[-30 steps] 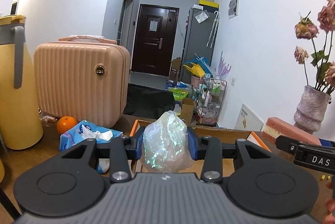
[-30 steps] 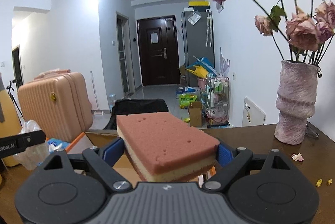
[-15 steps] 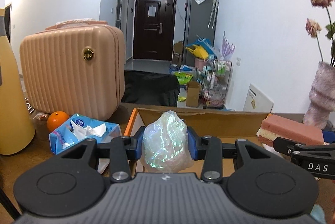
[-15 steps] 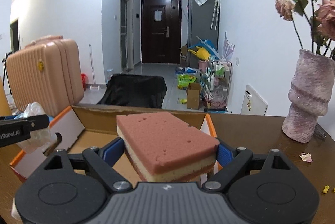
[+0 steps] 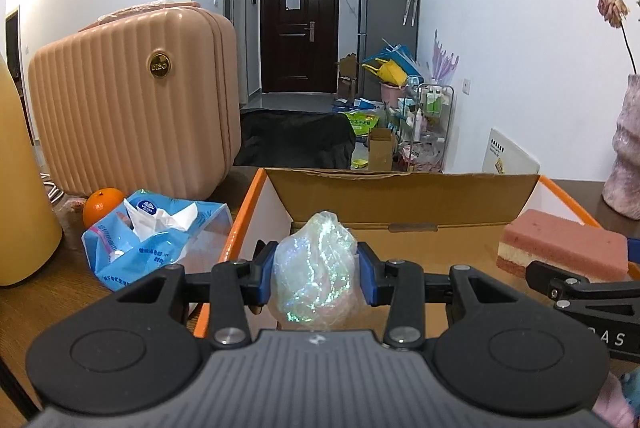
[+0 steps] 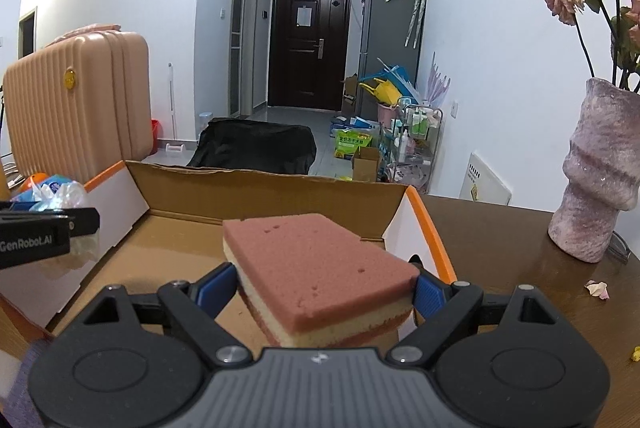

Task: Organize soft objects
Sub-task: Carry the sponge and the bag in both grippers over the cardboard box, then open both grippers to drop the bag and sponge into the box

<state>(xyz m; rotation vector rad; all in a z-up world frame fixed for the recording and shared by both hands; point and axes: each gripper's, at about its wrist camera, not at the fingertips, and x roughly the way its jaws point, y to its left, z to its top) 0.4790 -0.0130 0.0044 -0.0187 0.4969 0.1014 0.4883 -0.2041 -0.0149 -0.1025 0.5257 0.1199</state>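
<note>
The shiny plastic wad point(image 5: 318, 268) sits squeezed between the two blue pads of the left gripper point(image 5: 317, 274). The claw is closed most of the way around it. The wad hangs over the near left part of the open cardboard box point(image 5: 404, 196).

The pink sponge point(image 6: 320, 268) is pinched flat between the blue pads of the right gripper point(image 6: 322, 288), which is closed only as far as the wide sponge lets it. The sponge is held over the near right side of the box, close to the orange edge.

The box stands on the brown desk point(image 6: 500, 248). To the left of the box lie a blue tissue pack point(image 5: 156, 240) and an orange point(image 5: 102, 200). Behind them stands a peach suitcase point(image 5: 136, 104). A pink vase point(image 6: 596, 172) with dry flowers stands near the right edge of the desk.
</note>
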